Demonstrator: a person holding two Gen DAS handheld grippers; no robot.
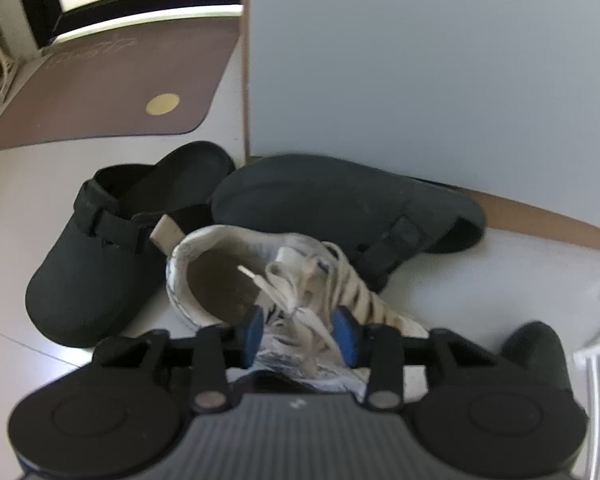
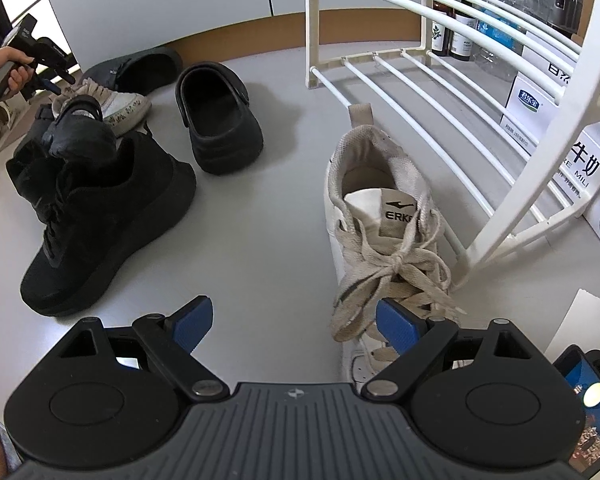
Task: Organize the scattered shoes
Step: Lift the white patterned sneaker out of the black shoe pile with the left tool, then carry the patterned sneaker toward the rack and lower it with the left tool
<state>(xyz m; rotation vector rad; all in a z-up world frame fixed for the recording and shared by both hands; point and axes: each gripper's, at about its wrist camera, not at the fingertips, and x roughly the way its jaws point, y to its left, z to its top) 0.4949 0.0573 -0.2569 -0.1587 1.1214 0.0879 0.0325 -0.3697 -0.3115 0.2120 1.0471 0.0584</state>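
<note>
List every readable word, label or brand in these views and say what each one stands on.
"ERKE", last letter partly covered by a lace: tongue of the white sneaker by the rack.
"牛奶" with "RE MIL" below, cut off: carton behind the white shoe rack.
Bottle labels, the blue-logo box, the doormat script and the left gripper marking: too small or blurred.
</note>
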